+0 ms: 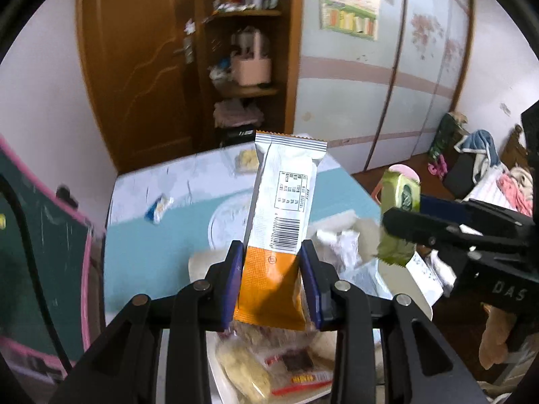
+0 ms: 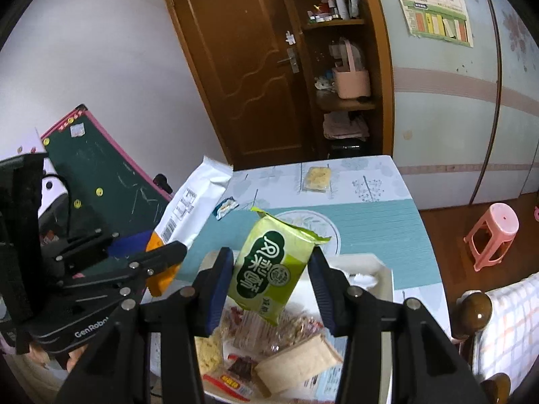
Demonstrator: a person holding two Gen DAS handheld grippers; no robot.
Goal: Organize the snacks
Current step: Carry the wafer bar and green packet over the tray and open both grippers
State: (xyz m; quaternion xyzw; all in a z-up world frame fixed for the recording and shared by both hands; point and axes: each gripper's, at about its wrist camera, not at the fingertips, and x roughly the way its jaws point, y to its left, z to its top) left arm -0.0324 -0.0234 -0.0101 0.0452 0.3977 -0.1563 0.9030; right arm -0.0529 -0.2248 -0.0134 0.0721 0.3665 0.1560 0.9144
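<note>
1. The left gripper [image 1: 271, 281] has its fingers clamped on a long snack bar in a white and orange wrapper [image 1: 281, 215]. The bar stands up in the air above the table [image 1: 134, 252].
2. The right gripper [image 2: 271, 286] has its fingers clamped on a green snack pack [image 2: 273, 269]. This pack is in the air too, tilted, above the near end of the table.
3. So two snacks are picked up, but I think they are not put in their place yet. Where they should go, the pictures do not show.
4. A white tray [image 2: 384, 279] at the near edge of the table holds a heap of snacks [image 2: 269, 346] under both grippers. These look like they are left to sort.
5. A yellow cracker pack [image 2: 316, 176] lies near the far edge of the table. A small blue and white wrapper [image 2: 226, 207] lies near the left edge. They seem to wait for sorting as well.
6. A round plate [image 2: 323, 232] sits in the middle of the table, and it looks bare.
7. The two grippers are close side by side, so they could bump. A pink stool [image 2: 493, 232] stands on the floor to the right, well apart from the table.
</note>
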